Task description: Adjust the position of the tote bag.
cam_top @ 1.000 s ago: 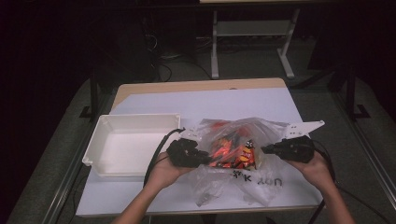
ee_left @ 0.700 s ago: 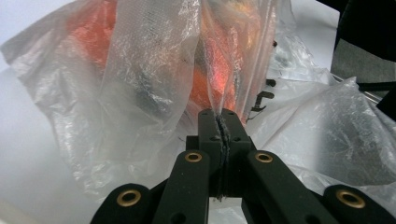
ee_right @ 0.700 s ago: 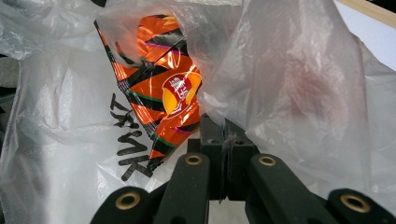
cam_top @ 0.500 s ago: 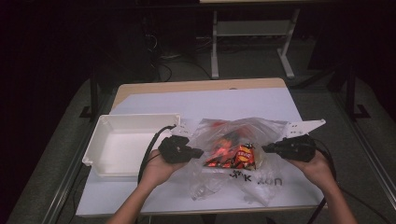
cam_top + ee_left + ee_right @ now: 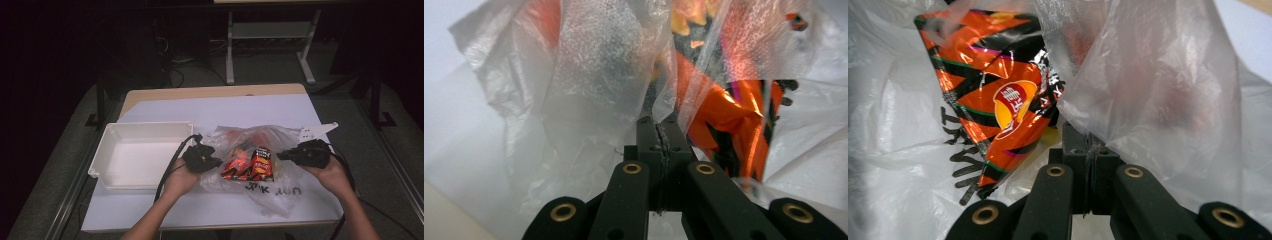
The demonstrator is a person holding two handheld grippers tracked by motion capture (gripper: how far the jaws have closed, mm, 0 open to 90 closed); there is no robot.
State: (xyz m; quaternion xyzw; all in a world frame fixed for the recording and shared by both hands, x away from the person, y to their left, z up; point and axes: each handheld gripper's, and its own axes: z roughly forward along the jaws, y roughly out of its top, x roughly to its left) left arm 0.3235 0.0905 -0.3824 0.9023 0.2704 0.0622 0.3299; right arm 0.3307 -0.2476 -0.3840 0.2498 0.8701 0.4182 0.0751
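A clear plastic bag lies at the middle of the table with orange and black snack packets inside. My left gripper is at the bag's left edge. In the left gripper view its jaws are shut on a fold of the bag's film, with an orange packet behind it. At the bag's right edge, my right gripper also holds it. The right gripper view has the jaws shut on the film beside a packet with a round logo.
An empty white tray stands left of the bag, close to my left hand. The table has a pale cover, bare behind the bag. Dark floor and a white stand's legs lie beyond the far edge.
My left gripper drew slightly left, then came back right to the bag's edge. The bag's film has shifted and the packets now stand more in view. My right hand stayed put.
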